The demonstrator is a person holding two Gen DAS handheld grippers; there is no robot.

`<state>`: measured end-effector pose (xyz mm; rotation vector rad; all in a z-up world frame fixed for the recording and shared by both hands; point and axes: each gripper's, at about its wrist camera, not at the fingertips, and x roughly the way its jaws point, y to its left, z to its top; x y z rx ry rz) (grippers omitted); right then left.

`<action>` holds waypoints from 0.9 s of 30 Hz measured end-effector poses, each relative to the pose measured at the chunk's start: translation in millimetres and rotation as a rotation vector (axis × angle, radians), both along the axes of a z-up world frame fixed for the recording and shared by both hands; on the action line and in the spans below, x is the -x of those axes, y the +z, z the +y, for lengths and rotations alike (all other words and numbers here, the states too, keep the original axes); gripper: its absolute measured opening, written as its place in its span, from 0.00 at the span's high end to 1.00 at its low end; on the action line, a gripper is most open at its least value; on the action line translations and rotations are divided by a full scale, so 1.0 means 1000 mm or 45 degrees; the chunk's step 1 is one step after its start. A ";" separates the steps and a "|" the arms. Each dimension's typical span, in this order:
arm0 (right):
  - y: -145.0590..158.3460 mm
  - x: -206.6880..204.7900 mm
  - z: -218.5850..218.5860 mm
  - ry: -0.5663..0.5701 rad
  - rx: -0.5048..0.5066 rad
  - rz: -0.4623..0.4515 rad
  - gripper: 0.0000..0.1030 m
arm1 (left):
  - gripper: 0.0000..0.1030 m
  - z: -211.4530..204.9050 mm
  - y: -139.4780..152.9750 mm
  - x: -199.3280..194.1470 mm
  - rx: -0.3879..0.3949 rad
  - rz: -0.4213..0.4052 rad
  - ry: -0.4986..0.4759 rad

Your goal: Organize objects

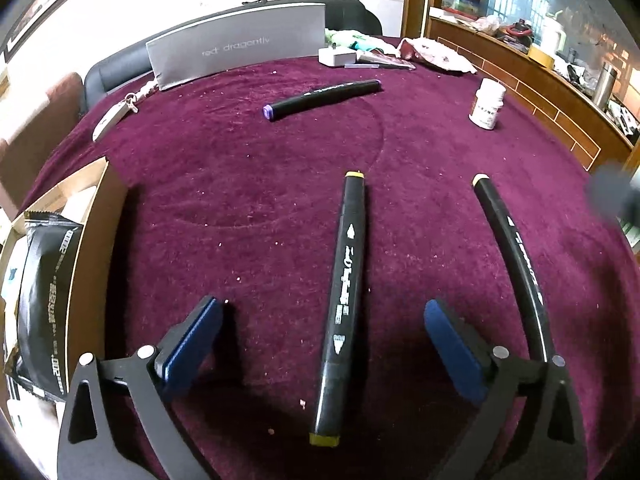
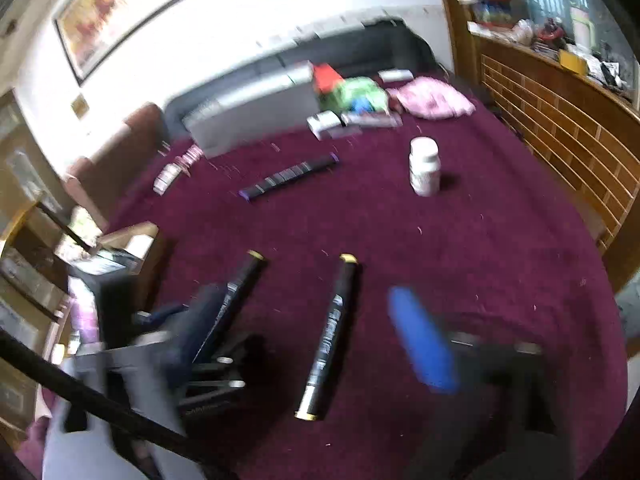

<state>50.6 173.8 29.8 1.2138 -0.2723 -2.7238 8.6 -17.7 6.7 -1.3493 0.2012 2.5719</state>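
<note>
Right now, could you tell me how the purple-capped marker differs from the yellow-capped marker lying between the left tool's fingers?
The purple-capped marker lies far off, crosswise on the cloth; the yellow-capped marker lies close, pointing lengthwise away from the camera. The purple-capped marker has nothing around it, while the yellow-capped marker sits between the open fingers of the left tool, untouched. Both are black-bodied markers with white print, lying flat on the maroon cloth.

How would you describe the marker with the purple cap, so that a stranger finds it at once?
Start at the grey bag standing at the far edge of the purple tablecloth. Just in front of it lies a black marker, alone and crosswise. Its end cap is purple, whereas the two nearer markers have yellowish caps.
</note>
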 end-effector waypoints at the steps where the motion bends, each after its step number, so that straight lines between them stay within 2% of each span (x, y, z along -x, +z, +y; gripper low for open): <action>1: -0.006 0.004 -0.007 -0.003 -0.063 -0.026 0.33 | 0.03 0.001 0.000 0.003 0.003 -0.002 0.007; 2: -0.014 0.010 -0.015 0.002 -0.132 -0.065 0.33 | 0.03 0.002 0.000 0.006 0.007 -0.002 0.011; 5: -0.033 0.020 -0.027 0.017 -0.189 -0.152 0.42 | 0.08 0.006 0.001 0.007 0.007 0.003 -0.015; 6: -0.038 0.023 -0.031 0.015 -0.210 -0.178 0.43 | 0.18 0.008 0.001 0.005 0.002 0.012 -0.039; 7: -0.043 0.027 -0.033 0.009 -0.226 -0.200 0.44 | 0.38 0.010 0.003 0.002 -0.002 0.024 -0.074; 8: -0.047 0.030 -0.034 0.000 -0.232 -0.217 0.44 | 0.50 0.013 0.006 -0.002 -0.008 0.036 -0.113; 10: -0.052 0.035 -0.033 -0.005 -0.214 -0.254 0.51 | 0.87 0.018 0.009 -0.008 -0.009 0.032 -0.162; 12: -0.057 0.034 -0.028 -0.009 -0.185 -0.278 0.55 | 0.89 0.017 0.010 -0.010 -0.048 0.012 -0.162; 17: -0.058 0.034 -0.033 -0.010 -0.239 -0.268 0.60 | 0.89 0.006 0.012 -0.010 -0.146 -0.023 -0.132; 20: -0.059 0.035 -0.035 -0.014 -0.280 -0.264 0.70 | 0.89 0.002 0.011 -0.010 -0.160 -0.031 -0.124; 22: -0.058 0.034 -0.036 -0.018 -0.308 -0.257 0.78 | 0.89 0.003 0.010 -0.012 -0.145 -0.017 -0.114; 27: -0.058 0.026 -0.043 -0.008 -0.360 -0.243 0.80 | 0.84 0.024 0.007 -0.023 0.023 0.103 -0.099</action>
